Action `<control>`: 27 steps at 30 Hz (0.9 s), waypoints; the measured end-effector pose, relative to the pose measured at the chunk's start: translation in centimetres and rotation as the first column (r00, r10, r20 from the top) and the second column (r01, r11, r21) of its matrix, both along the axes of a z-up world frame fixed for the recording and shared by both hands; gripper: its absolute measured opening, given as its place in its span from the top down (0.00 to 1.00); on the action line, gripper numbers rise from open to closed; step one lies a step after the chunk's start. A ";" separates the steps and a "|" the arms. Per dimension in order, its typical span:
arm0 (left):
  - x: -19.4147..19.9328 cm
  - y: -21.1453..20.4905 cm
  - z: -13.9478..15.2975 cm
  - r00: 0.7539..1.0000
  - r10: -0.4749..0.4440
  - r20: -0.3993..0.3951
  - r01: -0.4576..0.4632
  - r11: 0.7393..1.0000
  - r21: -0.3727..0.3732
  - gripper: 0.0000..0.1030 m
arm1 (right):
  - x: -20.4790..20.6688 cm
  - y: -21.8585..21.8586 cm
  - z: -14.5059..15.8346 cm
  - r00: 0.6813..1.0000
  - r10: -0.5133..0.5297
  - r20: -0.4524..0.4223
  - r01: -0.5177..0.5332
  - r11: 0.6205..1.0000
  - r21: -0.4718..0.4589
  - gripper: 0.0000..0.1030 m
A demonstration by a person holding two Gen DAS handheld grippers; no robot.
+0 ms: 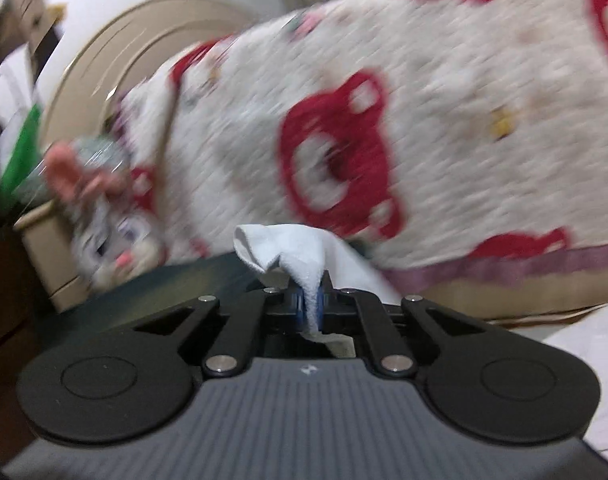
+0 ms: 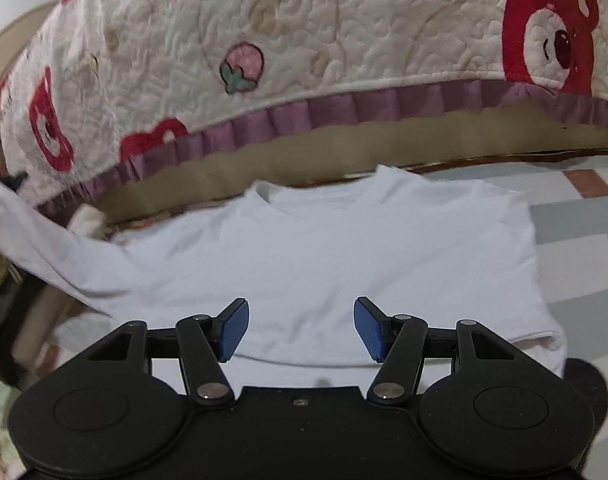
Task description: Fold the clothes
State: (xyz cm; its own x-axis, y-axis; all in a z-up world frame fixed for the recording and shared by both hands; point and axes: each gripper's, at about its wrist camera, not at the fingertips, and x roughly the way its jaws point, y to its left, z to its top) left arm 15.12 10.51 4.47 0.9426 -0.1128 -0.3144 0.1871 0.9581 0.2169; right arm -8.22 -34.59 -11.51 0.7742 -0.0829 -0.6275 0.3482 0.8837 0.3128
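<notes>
Left claw (image 1: 311, 302) clenched on a bunched corner of the white cotton T-shirt (image 2: 344, 256), probably the sleeve end, though blurred. Right claw (image 2: 300, 328) released, blue pads (image 2: 233, 330) apart, poised just above the shirt's lower body with nothing between them. Shirt spread flat ahead of the right claw, collar toward the cream quilted bedspread with red bears (image 2: 304, 40). Best carried across the chest in one smooth arc, kept taut, edge laid parallel to the side seam.

Smooth white cloth shirt (image 2: 344, 248); quilted, puckered bedspread (image 2: 304, 40).
</notes>
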 end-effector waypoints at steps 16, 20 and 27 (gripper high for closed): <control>-9.4 -19.4 -9.5 0.514 -0.804 -0.300 0.529 0.572 -0.627 0.60 | -1.1 -0.5 -3.2 0.997 0.026 -0.076 -0.019 0.995 0.095 0.38; -8.6 -18.9 -14.3 0.517 -0.765 -0.384 0.509 0.636 -0.580 0.54 | -1.5 -0.7 -3.7 0.996 0.036 -0.081 -0.026 0.992 0.120 0.38; -1.6 -13.9 -18.8 0.722 -0.490 -0.489 0.328 0.864 -0.382 0.53 | -1.0 -0.2 -4.2 0.996 0.069 -0.054 -0.057 0.980 0.190 0.38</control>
